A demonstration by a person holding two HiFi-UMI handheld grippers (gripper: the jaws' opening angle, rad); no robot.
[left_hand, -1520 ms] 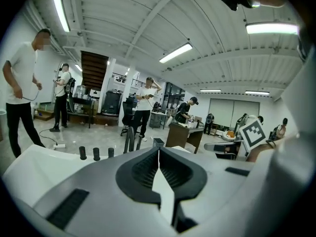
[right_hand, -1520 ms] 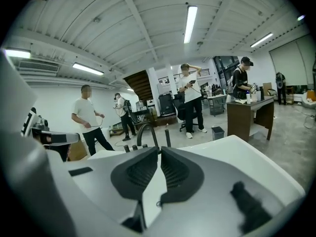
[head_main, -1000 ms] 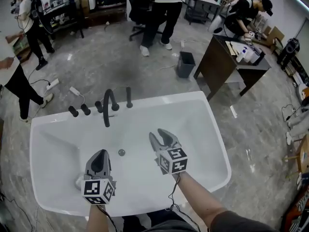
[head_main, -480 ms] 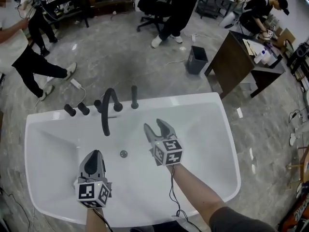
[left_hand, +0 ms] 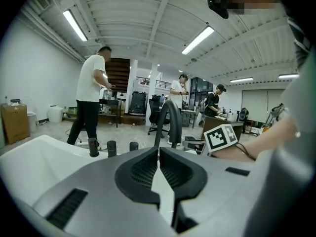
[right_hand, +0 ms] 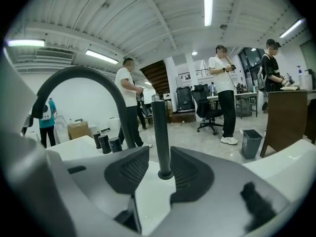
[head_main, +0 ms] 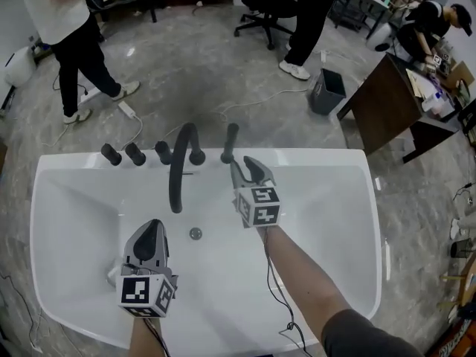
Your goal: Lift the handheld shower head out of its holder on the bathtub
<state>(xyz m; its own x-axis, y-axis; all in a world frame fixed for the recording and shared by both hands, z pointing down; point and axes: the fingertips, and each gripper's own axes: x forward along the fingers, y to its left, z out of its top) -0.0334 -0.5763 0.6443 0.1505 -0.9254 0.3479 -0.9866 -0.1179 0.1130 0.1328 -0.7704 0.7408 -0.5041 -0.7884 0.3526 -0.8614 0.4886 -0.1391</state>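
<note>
Grey stone floor surrounds a white bathtub (head_main: 357, 171). On its far rim, just right of the black faucet (head_main: 178, 171), the handheld shower head (head_main: 230, 138) stands upright in its holder, with 3 knobs (head_main: 134, 154) left of the faucet. The right tongs (head_main: 248, 166) have just been closing and stand apart around the shower head's stem, not clamped. The left tongs (head_main: 152, 229), nearer than the faucet, are together and empty.

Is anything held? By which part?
Nothing. Fingers of the right gripper, just closing, flank the shower head without pressing; the left gripper is shut, empty.

Glossy white bathtub (head_main: 327, 159), matt black shower head (head_main: 230, 140).
</note>
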